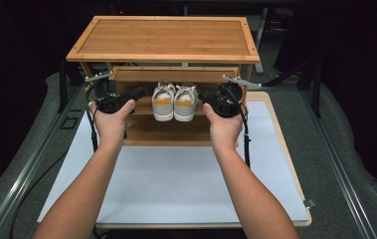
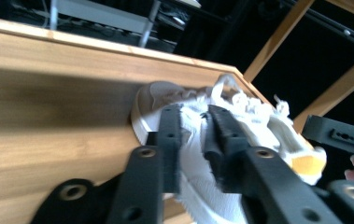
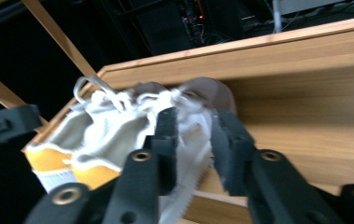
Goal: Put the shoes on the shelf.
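Left arm: bare forearm comes in from the bottom edge of the high view, angled up and slightly inward, wrist pretty much straight.
Left hand (image 1: 112, 121): wrapped around the body of its tool from behind, knuckles up.
Left claw (image 1: 142, 93): points inward toward the other one; jaws sit fairly close together, a pad (image 2: 171, 140) on each side of the white fabric edge.
Right arm: mirror of the left, leaning inward the same way.
Right hand (image 1: 222, 125): same wrap-around hold.
Right claw (image 1: 203, 95): aims back at the left one; jaws are narrowed, whether they pinch can't be made out.
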